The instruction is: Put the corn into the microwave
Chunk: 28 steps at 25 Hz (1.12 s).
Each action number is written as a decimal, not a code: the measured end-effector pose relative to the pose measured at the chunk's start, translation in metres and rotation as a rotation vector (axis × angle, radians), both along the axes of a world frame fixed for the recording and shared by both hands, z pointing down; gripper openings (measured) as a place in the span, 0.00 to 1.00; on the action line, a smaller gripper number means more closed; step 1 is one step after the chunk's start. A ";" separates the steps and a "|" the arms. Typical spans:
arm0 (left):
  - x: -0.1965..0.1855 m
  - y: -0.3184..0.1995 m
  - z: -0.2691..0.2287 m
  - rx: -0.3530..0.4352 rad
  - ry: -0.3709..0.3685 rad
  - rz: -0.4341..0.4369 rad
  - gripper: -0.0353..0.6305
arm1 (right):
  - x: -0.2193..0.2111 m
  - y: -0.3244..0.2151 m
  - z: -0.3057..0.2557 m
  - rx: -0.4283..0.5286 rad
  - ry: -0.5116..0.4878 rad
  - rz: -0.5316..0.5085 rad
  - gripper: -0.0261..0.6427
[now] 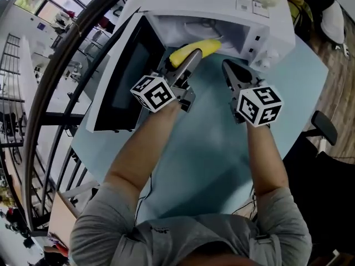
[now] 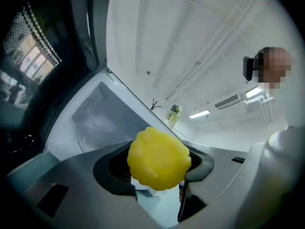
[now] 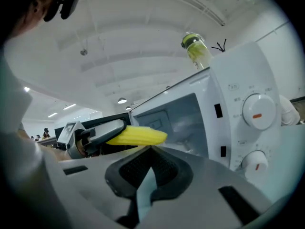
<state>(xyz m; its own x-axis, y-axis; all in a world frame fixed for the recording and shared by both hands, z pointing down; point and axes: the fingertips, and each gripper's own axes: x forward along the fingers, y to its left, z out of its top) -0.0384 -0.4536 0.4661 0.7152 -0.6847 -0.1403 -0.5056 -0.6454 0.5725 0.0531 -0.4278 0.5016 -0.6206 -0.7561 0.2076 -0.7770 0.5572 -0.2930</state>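
Observation:
A yellow corn cob [image 1: 194, 50] is clamped lengthwise in my left gripper [image 1: 188, 60], which is shut on it. The cob's far end reaches the mouth of the open white microwave [image 1: 266, 32]. Seen end-on in the left gripper view, the corn [image 2: 158, 159] fills the space between the jaws, with the microwave's cavity [image 2: 95, 113] behind it. My right gripper [image 1: 228, 68] hangs just right of the cob, shut and empty. The right gripper view shows the corn [image 3: 136, 136] to its left and the microwave [image 3: 238, 104] ahead.
The microwave's dark door [image 1: 125, 76] stands swung open to the left. Two dials [image 3: 257, 111] sit on its right panel, and a bottle [image 3: 194, 49] stands on top. The light blue table [image 1: 211, 148] lies below; an office chair [image 1: 324, 127] is at right.

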 end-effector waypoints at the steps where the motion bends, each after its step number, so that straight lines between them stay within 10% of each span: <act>1: 0.004 -0.009 0.003 0.011 -0.016 -0.003 0.43 | -0.002 -0.008 0.004 0.003 0.007 0.002 0.05; 28: 0.022 -0.161 0.055 0.094 -0.512 -0.130 0.43 | -0.015 -0.058 0.071 -0.019 0.100 0.085 0.05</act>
<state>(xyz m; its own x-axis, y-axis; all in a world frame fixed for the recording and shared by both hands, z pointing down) -0.0168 -0.6142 0.5213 0.6182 -0.7735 0.1394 -0.7843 -0.5955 0.1739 0.0380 -0.4854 0.5726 -0.5304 -0.8003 0.2796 -0.8467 0.4837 -0.2217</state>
